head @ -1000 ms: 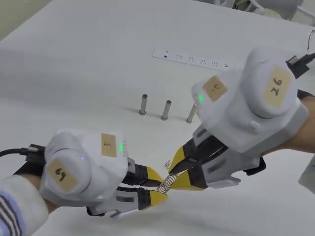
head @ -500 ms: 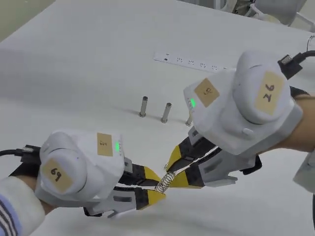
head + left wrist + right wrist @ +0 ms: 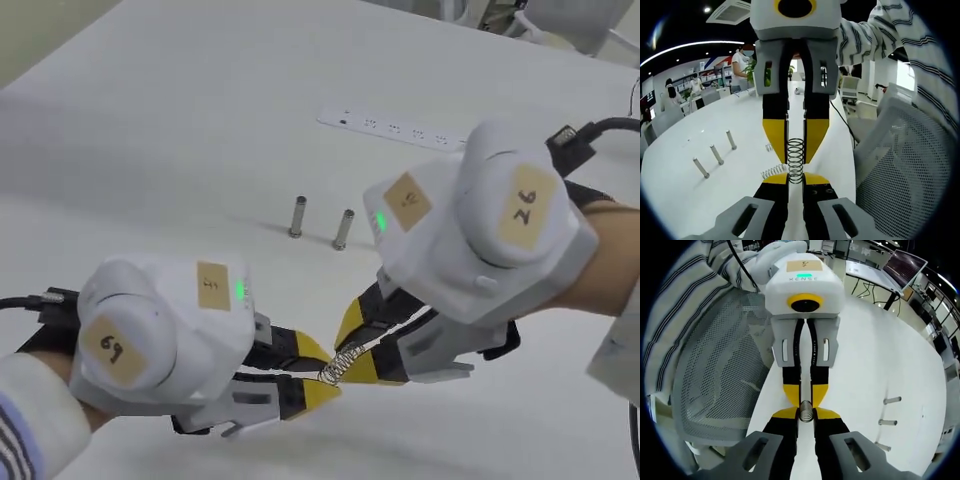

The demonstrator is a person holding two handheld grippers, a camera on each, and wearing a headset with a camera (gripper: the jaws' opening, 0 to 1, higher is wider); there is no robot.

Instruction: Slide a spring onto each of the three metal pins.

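Spring (image 3: 340,366) first: it is held up off the table (image 3: 180,120), close to the person, and it is pinched at both ends. One end is gripped by the left gripper (image 3: 325,378), whose jaws are drawn in narrow on it. The other end is gripped by the right gripper (image 3: 355,352), and its jaws are narrow on it too. In the left gripper view the spring is seen straight, reaching from one pair of yellow tips to the other. Just past it, a loose spring (image 3: 773,171) is seen lying flat on the table. Farther off, the pins (image 3: 716,154) are stood up in a row, well apart from the grippers, and all three look bare. So the first step seems to be in hand: a hand-over, or a setting straight, of the spring between the grippers, with no pin filled yet. Next, one end should be let go, so that the hole is left free. Then the spring must be carried out to a pin, lined up over its top, and slid down.
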